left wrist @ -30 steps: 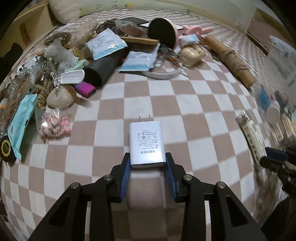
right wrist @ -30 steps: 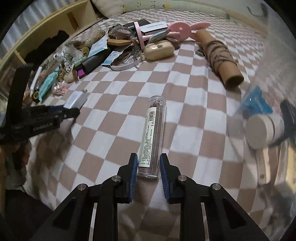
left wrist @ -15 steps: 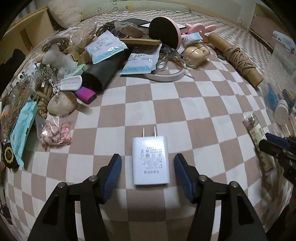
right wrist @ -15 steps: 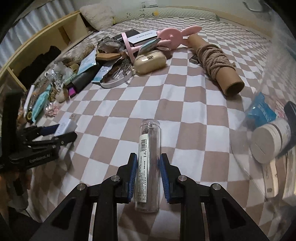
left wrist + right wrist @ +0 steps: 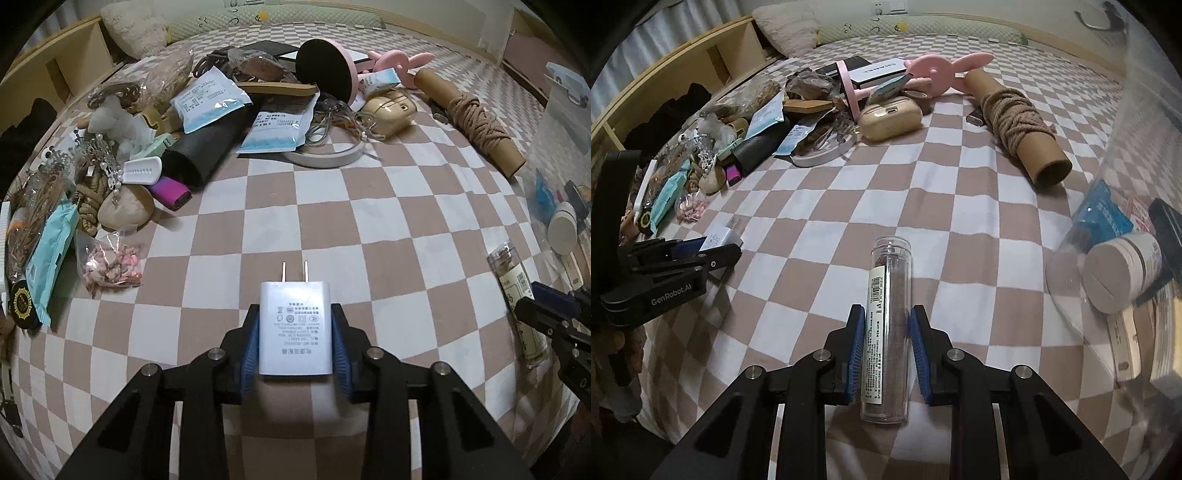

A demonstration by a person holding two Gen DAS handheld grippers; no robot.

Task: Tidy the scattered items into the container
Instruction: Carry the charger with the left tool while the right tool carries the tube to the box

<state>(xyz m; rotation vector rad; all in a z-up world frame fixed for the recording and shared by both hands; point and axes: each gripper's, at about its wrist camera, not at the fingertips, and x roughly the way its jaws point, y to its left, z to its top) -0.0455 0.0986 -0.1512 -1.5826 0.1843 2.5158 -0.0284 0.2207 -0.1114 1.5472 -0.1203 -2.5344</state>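
Left gripper point(image 5: 295, 338): both blue pads were pressed onto the sides of the white charger point(image 5: 294, 326), so it was clamped on it, lower middle of the left wrist view.
Charger: prongs pointed away from the camera, printed label facing up. It also showed at mid left of the right wrist view point(image 5: 720, 234), sitting between the other gripper's fingers.
Right gripper point(image 5: 886, 347): narrowed down around the clear tube point(image 5: 888, 328), pads right at its sides. Looked like a grip, lower middle of the right wrist view.
Tube: long and clear with a white label strip and brown stuff inside, lying lengthwise along the fingers, far end pointing up the frame. From the left camera it sat at the right edge point(image 5: 517, 291).
Container point(image 5: 1137, 229): clear plastic, right side of the right wrist view, already holding a white round jar point(image 5: 1115, 273) and a blue packet point(image 5: 1108, 218).
Bedspread point(image 5: 960, 206): brown and white checks, under everything.
Pile: upper left of both views, a real mess of packets and trinkets, well apart from both grippers.
Cardboard roll point(image 5: 1015, 122): wrapped in rope, upper right of the right wrist view, open end toward the container.
Gold case point(image 5: 890, 116): just beside the pink bunny thing point(image 5: 942, 68), top middle.
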